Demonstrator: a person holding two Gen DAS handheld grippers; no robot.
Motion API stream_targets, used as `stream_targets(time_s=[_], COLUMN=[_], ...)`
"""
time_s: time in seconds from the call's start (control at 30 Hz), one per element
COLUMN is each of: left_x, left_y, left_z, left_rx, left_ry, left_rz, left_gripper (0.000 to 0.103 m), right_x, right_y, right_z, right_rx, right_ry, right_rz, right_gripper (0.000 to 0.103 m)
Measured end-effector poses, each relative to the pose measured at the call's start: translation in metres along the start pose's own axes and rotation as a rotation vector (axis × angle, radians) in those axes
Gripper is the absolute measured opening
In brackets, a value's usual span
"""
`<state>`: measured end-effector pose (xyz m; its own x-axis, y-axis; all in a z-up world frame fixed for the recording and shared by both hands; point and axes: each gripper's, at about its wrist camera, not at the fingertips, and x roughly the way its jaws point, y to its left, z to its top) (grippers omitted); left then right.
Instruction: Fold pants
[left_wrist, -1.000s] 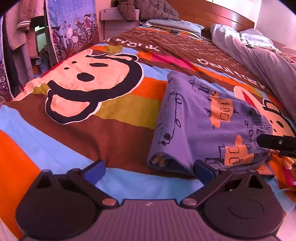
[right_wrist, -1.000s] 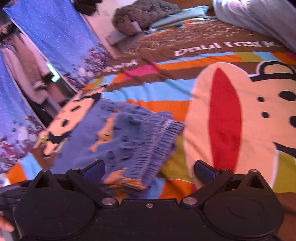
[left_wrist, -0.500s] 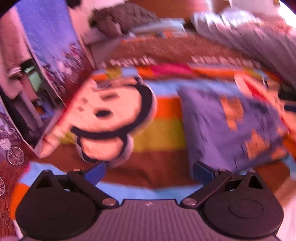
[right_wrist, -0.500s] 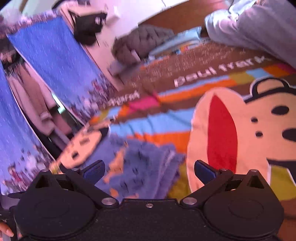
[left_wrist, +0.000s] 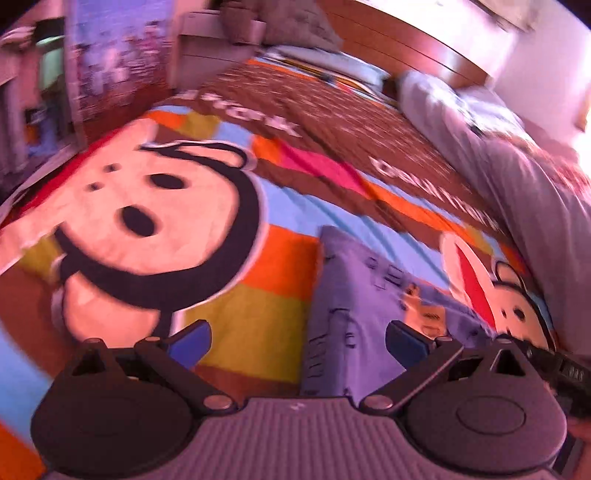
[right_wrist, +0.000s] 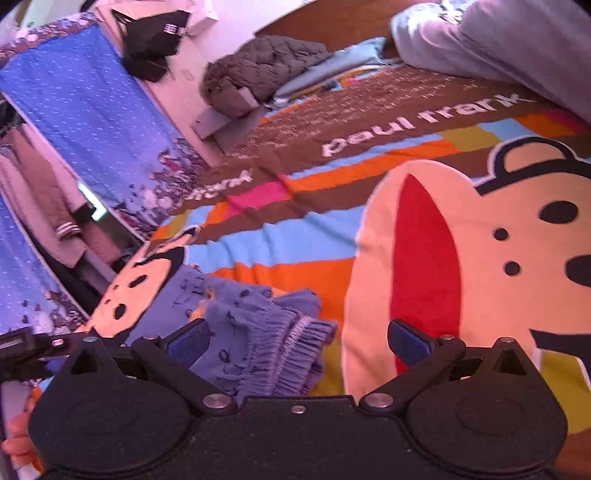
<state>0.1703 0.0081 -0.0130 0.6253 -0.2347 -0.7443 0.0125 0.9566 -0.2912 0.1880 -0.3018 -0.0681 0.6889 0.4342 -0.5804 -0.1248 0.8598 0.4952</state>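
Observation:
The blue printed pants (left_wrist: 354, 295) lie folded in a compact bundle on the striped cartoon bedspread (left_wrist: 155, 206). In the right wrist view the pants (right_wrist: 255, 336) show their gathered waistband toward the right. My left gripper (left_wrist: 298, 341) is open and empty above the bundle's left edge. My right gripper (right_wrist: 297, 341) is open and empty above the waistband end. Each gripper's body shows at the other view's edge.
A grey duvet (left_wrist: 517, 177) lies along the bed's right side. A quilted grey jacket (right_wrist: 258, 70) and pillows sit at the headboard (left_wrist: 406, 40). A blue curtain (right_wrist: 85, 107) and hanging clothes (right_wrist: 44, 206) stand left of the bed.
Both grippers have lifted and pulled back from the folded pants, which stay put. The left view swung and is blurred by motion.

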Motion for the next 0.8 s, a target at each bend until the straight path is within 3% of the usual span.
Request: stream_targets(time_s=[0.1,0.2,0.4,0.53,0.63,0.8], left_x=[0.021,0.034,0.023,0.018,0.017,0.023], left_y=[-0.003,0.002,0.014,0.005,-0.006,-0.003], left_z=[-0.002,-0.015,-0.034,-0.038,-0.040,-0.039], left_rx=[0.082,0.093,0.058,0.107,0.174,0.150], left_ry=[0.075,0.121,0.027,-0.013,-0.004,0.013], left_rz=[-0.073,-0.143,-0.257,-0.259,-0.258,-0.255], left_gripper=[0.103,0.102,0.102,0.098,0.086,0.067], right_x=[0.008,0.019,0.024,0.023,0.022,0.022], right_y=[-0.004,-0.010,-0.017,-0.019,-0.019,-0.024], right_z=[0.000,0.000,-0.001,-0.003,-0.004,-0.006], right_rx=[0.010,0.045,0.100,0.120,0.125,0.156], right_ry=[0.030,0.082,0.110,0.108,0.099,0.080], right_rz=[0.044,0.101,0.195,0.221,0.223,0.169], right_gripper=[0.102,0.102,0.102,0.102,0.101,0.068])
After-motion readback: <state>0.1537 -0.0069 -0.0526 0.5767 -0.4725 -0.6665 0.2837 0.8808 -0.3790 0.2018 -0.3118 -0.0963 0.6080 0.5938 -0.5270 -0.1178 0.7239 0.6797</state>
